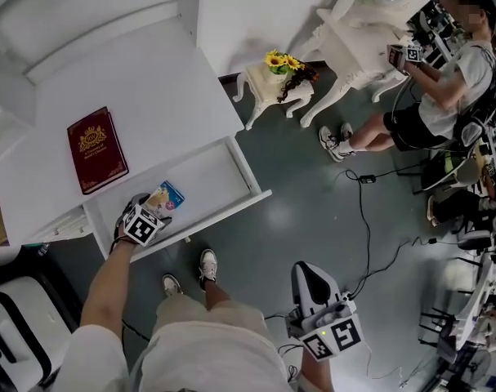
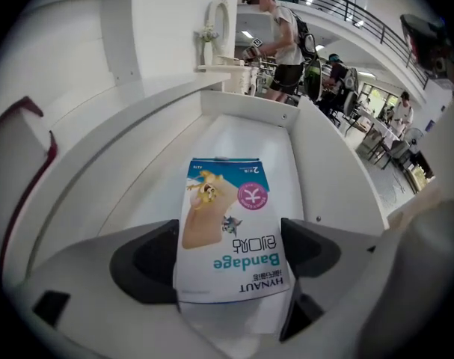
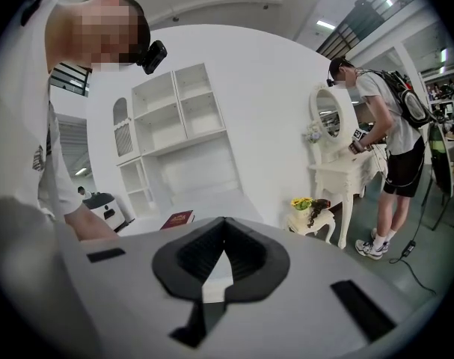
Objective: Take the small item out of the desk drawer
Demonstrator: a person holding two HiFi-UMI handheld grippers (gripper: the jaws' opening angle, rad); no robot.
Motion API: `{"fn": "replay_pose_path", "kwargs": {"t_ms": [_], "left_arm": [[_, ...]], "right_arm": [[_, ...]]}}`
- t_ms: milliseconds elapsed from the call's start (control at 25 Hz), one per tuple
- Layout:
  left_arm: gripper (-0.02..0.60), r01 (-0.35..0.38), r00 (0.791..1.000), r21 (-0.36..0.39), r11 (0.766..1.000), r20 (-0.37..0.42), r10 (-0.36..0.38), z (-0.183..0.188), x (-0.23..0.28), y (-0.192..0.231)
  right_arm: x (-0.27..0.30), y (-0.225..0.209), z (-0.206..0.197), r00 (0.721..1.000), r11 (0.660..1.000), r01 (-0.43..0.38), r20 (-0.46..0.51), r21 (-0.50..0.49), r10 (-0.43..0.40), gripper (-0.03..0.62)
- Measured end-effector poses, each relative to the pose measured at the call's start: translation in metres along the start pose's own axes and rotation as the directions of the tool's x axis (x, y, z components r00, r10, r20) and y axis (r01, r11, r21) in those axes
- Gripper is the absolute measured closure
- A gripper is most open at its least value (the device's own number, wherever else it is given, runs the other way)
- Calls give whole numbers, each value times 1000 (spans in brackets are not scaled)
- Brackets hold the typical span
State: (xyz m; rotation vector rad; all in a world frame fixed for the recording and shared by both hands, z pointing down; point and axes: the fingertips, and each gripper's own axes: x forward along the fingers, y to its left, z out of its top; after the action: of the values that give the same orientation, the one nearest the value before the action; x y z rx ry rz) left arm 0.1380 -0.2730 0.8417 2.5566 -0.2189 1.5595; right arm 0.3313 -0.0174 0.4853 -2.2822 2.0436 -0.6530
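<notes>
The small item is a bandage box (image 2: 230, 223), white and blue with a cartoon print, and it lies lengthwise in the open white desk drawer (image 2: 245, 129). My left gripper (image 2: 230, 249) points steeply down into the drawer, its two dark jaws against the box's long sides. From the head view the box (image 1: 167, 196) sticks out just beyond the left gripper (image 1: 145, 211) at the drawer's (image 1: 223, 170) left end. My right gripper (image 1: 306, 272) hangs over the floor well clear of the desk; its jaws (image 3: 224, 223) meet at the tips with nothing in them.
A dark red book (image 1: 96, 149) lies on the white desk top. A small white table with sunflowers (image 1: 276, 84) stands beyond the drawer. Another person (image 1: 444, 88) works at a white dressing table (image 1: 354, 31). Cables (image 1: 366, 219) run over the grey floor.
</notes>
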Motion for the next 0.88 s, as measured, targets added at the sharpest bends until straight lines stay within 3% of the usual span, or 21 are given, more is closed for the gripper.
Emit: {"fn": "replay_pose_path", "kwargs": {"t_ms": [320,520,640,880], "left_arm": [[146,-61,994,-65,996,90,66,2,-48,5],[146,-114,974,-118,986,181,134,10,-91,6],[146,-144,953,-153,978,246,179,13,-119,5],[146,-199,880,-272,941,372,294,14,-185,17]], "right_arm": [[17,27,16,993,993,-115,38,-28,116,585],[32,47,31,976,976,-208,58,-60,212,585],[38,63,36,963,963,-256,67,-79,261,585],[62,104,39,928,927,-360,59,-105,367,585]]}}
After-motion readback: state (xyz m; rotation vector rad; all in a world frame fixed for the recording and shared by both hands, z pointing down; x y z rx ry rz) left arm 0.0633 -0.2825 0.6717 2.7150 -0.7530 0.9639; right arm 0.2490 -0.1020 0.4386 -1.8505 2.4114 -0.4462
